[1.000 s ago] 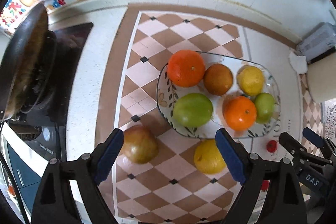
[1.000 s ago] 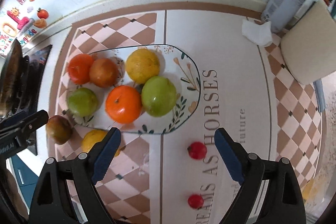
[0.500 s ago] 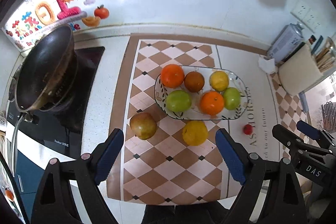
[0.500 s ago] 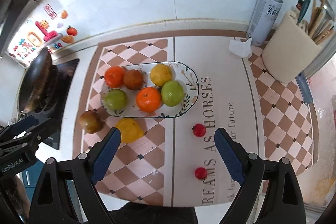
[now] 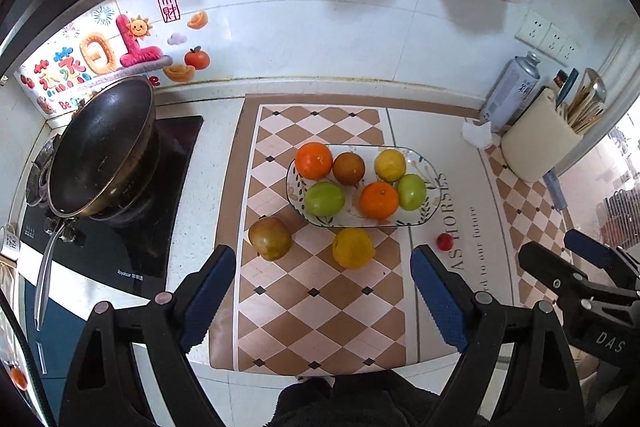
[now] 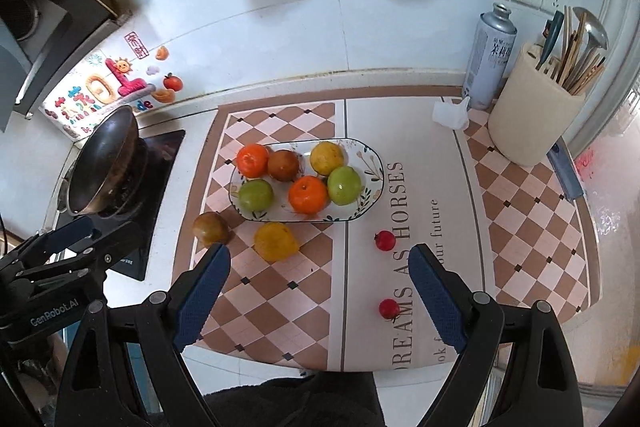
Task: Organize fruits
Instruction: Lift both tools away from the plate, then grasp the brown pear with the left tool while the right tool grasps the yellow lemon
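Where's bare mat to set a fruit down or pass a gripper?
Free: the checkered mat in front of the yellow fruit and brown fruit; the lettered strip between the plate and the utensil holder, save two small red fruits. Crowded: the plate holds six fruits, with little bare room except its right end. Both grippers hang open and empty.
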The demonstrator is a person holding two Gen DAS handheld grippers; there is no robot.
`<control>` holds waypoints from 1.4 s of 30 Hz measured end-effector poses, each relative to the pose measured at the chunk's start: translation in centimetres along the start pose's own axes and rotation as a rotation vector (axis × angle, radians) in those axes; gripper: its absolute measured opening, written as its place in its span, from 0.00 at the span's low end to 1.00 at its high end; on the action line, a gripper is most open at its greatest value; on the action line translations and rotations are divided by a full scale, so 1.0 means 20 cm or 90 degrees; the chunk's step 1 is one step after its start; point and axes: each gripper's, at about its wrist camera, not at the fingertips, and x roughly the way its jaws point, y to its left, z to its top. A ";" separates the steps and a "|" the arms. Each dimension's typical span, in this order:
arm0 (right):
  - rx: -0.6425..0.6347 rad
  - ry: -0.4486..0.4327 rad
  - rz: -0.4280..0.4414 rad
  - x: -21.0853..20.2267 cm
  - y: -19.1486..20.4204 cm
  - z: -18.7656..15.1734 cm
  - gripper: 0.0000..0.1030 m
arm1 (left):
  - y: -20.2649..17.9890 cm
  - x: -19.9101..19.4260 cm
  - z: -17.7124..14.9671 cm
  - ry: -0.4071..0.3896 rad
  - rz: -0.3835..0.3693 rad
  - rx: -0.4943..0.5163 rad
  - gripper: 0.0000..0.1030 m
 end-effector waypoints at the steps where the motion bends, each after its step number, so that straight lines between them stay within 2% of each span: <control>1: -0.004 -0.003 -0.003 -0.02 0.01 -0.01 0.90 | 0.00 -0.01 0.00 -0.005 0.003 0.001 0.87; 8: -0.002 0.000 -0.001 -0.03 0.02 -0.02 0.90 | 0.01 -0.06 -0.02 -0.013 -0.002 -0.006 0.87; 18: 0.003 0.011 0.024 0.07 0.01 0.02 0.90 | 0.04 0.02 0.00 0.007 0.009 -0.026 0.87; 19: 0.005 0.014 0.032 0.09 0.01 0.02 0.90 | 0.05 0.03 0.00 0.010 0.014 -0.026 0.90; 20: 0.006 0.021 0.043 0.13 0.01 0.03 0.90 | 0.06 0.06 0.01 0.015 0.021 -0.029 0.97; 21: 0.005 0.027 0.046 0.17 0.01 0.03 0.90 | 0.08 0.08 0.02 0.020 0.030 -0.033 0.99; 23: 0.006 0.040 0.043 0.26 0.01 0.04 0.90 | 0.13 0.13 0.03 0.027 0.048 -0.047 0.99; 26: 0.009 0.092 0.056 0.49 0.02 0.04 0.90 | 0.23 0.25 0.05 0.051 0.081 -0.071 0.99; 32: 0.016 0.183 0.091 0.92 0.07 0.01 0.90 | 0.40 0.56 0.02 0.143 0.117 -0.115 0.99; 37: 0.003 0.236 0.118 1.23 0.17 -0.01 0.79 | 0.50 0.82 -0.02 0.227 0.106 -0.151 0.99; 42: -0.007 0.282 0.131 1.48 0.25 0.00 0.78 | 0.52 1.03 -0.01 0.283 0.078 -0.179 0.99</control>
